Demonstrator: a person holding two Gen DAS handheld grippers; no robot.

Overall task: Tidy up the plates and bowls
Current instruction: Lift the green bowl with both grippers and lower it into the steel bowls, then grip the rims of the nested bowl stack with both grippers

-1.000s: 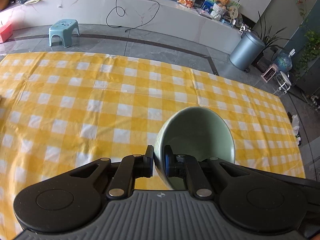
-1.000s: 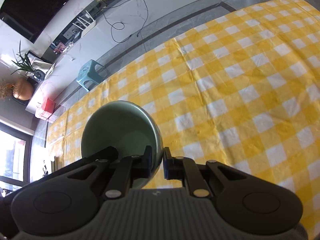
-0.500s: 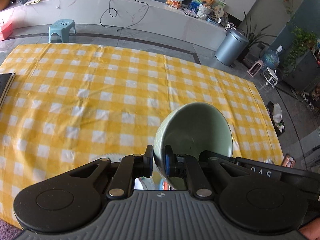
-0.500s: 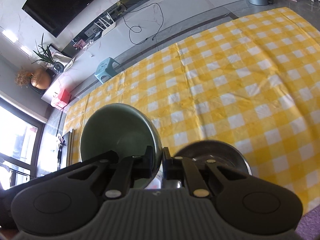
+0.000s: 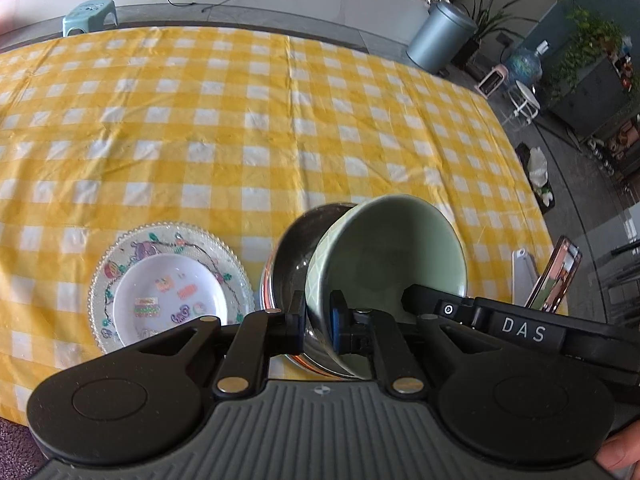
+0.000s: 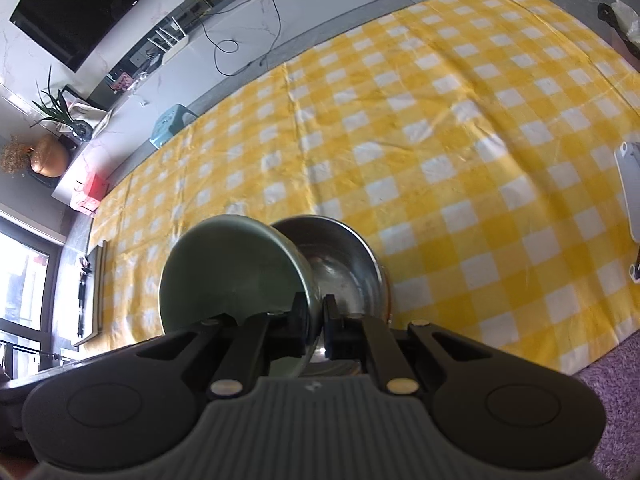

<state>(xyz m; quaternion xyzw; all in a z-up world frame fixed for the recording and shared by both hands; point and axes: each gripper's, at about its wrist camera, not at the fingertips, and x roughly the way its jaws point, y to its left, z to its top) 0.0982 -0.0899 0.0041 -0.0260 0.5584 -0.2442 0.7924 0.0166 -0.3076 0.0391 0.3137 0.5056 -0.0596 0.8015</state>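
Observation:
Both grippers are shut on the rim of one pale green bowl (image 5: 396,256), held tilted just above a steel bowl (image 5: 294,256) near the table's front edge. My left gripper (image 5: 318,322) pinches the bowl's left rim. My right gripper (image 6: 318,320) pinches the opposite rim of the green bowl (image 6: 228,268), with the steel bowl (image 6: 340,252) behind it. A small white plate (image 5: 170,298) lies on a patterned glass plate (image 5: 120,252) to the left of the steel bowl.
The yellow checked tablecloth (image 5: 240,120) covers the table. A phone on a stand (image 5: 558,276) is at the front right corner. A white stand (image 6: 628,188) shows at the right edge. Purple carpet (image 6: 616,384) lies below the table edge.
Both grippers have drawn back and down with the green bowl. The steel bowl and the stacked plates at the front edge have come into view under it.

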